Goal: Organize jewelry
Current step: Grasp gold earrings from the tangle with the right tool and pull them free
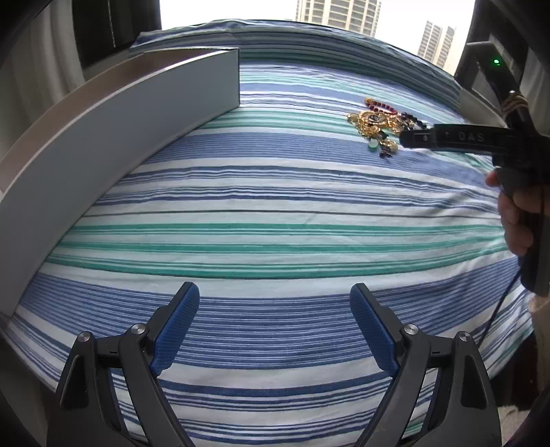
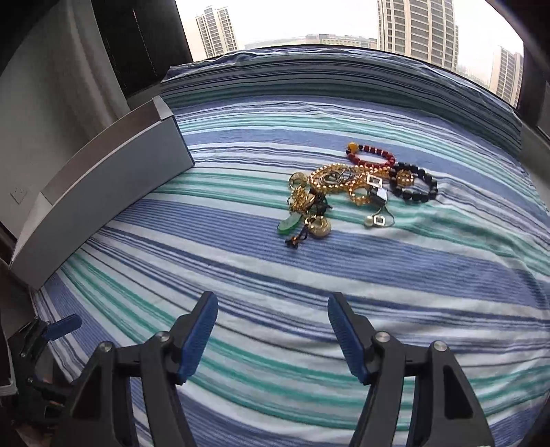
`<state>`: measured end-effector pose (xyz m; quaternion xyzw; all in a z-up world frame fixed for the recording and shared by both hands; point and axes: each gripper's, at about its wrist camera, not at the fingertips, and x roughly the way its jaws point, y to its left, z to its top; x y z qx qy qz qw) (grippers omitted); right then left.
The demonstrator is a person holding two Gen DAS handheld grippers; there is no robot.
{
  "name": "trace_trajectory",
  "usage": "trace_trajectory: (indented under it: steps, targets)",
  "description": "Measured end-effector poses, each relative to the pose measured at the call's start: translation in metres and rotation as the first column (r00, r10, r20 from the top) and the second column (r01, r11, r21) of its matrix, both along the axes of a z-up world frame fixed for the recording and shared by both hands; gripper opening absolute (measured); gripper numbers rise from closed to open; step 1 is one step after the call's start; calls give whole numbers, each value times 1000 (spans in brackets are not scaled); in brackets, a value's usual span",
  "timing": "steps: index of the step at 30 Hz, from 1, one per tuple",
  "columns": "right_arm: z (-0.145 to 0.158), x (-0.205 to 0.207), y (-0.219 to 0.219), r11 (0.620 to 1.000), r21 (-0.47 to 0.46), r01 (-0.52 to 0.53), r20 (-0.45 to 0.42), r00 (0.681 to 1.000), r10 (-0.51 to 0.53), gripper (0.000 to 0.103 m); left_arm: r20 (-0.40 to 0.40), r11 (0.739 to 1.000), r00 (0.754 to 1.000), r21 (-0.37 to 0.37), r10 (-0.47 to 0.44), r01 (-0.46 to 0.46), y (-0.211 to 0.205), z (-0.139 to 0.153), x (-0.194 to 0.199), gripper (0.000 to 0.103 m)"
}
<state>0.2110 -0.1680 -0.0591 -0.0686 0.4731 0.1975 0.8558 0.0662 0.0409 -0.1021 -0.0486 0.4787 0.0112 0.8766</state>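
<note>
Jewelry [image 2: 357,192] lay in one tangled heap on the striped bed [image 2: 309,275], toward the far right of the spread and well apart from the grey box [image 2: 113,192] that stood along the left edge. In the right wrist view the heap could be sorted by eye: a red bead bracelet [image 2: 369,154] at the back, a black bead bracelet [image 2: 417,185] just beside it to the right, a mass of gold chains [image 2: 335,182] in the middle, and a green pendant [image 2: 288,224] with a round gold piece [image 2: 319,228] at the near edge. A small square silver charm [image 2: 378,220] sat a little to the right of those.

Neither tool touched any of it. The right gripper [image 2: 273,330] hung over bare cloth short of the heap, its blue-padded jaws spread apart with nothing between them. The left gripper [image 1: 275,323] was over the near, empty part of the bed, jaws likewise spread wide and empty. From the left wrist view the right tool's black body [image 1: 481,137] reached in from the right side, held by a hand [image 1: 512,213], with its front end in line with the heap. The box's long grey side [image 1: 103,144] curved along the left of that view. Tall buildings [image 2: 416,24] showed through the window beyond the bed.
</note>
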Motion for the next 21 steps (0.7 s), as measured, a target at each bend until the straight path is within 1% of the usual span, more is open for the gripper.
trace_trajectory:
  steps: [3, 5, 7, 8, 9, 10, 11, 12, 15, 18, 21]
  targets:
    - [-16, 46, 11, 1000, -15, 0, 5, 1000, 0, 67, 2, 1000, 1000, 0, 15, -15, 7, 0, 0, 90]
    - [-26, 68, 17, 1000, -30, 11, 13, 1000, -10, 61, -3, 1000, 1000, -5, 26, -26, 12, -1, 0, 90]
    - [-34, 83, 23, 999, -23, 24, 6, 1000, -24, 52, -9, 999, 999, -10, 39, -39, 17, -4, 1, 90]
    - [-38, 88, 26, 999, -22, 25, -3, 1000, -25, 50, -14, 999, 999, -13, 45, -45, 19, -5, 2, 90]
    - [-42, 91, 30, 999, -33, 23, -14, 1000, -23, 46, -18, 999, 999, -17, 50, -50, 21, -7, 3, 90]
    - [-46, 92, 34, 998, -57, 24, -17, 1000, -25, 36, -23, 998, 998, -22, 55, -55, 24, -8, 4, 90]
    - [-48, 92, 37, 996, -88, 31, -11, 999, -32, 29, -26, 998, 998, -26, 59, -60, 25, -9, 5, 90]
    - [-48, 91, 39, 994, -103, 36, 0, 999, -36, 19, -27, 998, 998, -29, 62, -63, 26, -10, 5, 90]
    - [-36, 77, 40, 997, -65, 31, 18, 999, -29, 12, -19, 997, 997, -27, 68, -69, 29, -8, 3, 90]
    - [-14, 41, 49, 998, -18, -61, 36, 997, 62, 12, -13, 996, 997, -26, 81, -82, 34, -8, 3, 90]
    - [0, -11, 63, 984, 12, -176, 50, 983, 175, 12, -16, 994, 994, -26, 105, -106, 41, -9, 5, 90]
